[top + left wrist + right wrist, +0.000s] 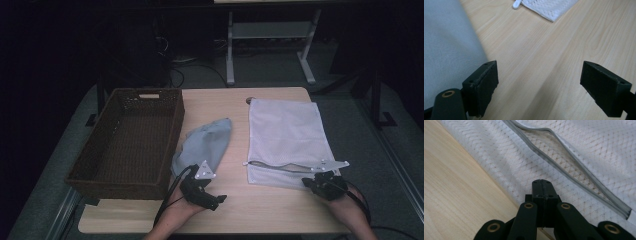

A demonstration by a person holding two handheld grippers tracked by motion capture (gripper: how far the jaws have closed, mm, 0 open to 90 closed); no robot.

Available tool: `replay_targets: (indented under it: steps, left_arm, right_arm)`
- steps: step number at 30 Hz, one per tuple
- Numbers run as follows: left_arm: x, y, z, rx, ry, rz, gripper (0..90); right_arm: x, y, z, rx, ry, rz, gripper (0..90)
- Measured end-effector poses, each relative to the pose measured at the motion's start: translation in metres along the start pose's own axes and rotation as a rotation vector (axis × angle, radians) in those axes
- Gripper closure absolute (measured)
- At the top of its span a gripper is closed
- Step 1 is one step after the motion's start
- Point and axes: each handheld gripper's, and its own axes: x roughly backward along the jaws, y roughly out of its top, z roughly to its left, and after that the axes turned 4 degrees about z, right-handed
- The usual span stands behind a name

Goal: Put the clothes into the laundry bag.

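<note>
Left gripper: I see my two blocky matte black jaws standing wide apart with nothing but bare wood between them; in the high view it sits at the near end of the grey cloth.
Right gripper: my jaws are pressed flat together, pad to pad, over the near edge of the mesh bag. I cannot tell whether a fold of mesh is pinched between them.
Mesh bag: white, rectangular, flat on the table's right half, woven in a fine diamond netting that lets the wood show through faintly.
Zipper: a grey toothed band running across the bag near its close end, standing partly open in a long narrow slit.
Zipper pull: a small, smooth white tab, lying on the wood just beside the bag's corner.
Grey cloth: soft, pale blue-grey, fine plain weave, lying loosely crumpled in a rough leaf shape between the basket and the mesh bag, its left edge touching the basket.
Basket: dark brown wicker, rectangular with upright walls and a handle slot in the far end, on the table's left side.
Table: light wood grain, smooth, rounded corners.
</note>
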Motion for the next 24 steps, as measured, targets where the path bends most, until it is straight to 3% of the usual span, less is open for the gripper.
replay_targets:
  steps: [6,12,24]
  left_arm:
    - [0.000,0.000,0.000,0.000,0.000,0.002,14.2]
    - [0.000,0.000,0.001,0.002,-0.003,0.001,14.2]
    - [0.000,0.000,0.002,0.000,-0.012,0.004,14.2]
  right_arm:
    - [-0.001,0.002,0.003,0.013,0.010,-0.003,89.5]
    - [-0.003,0.006,0.011,0.056,0.033,-0.004,89.5]
    - [-0.011,0.020,0.041,0.149,0.097,-0.004,89.5]
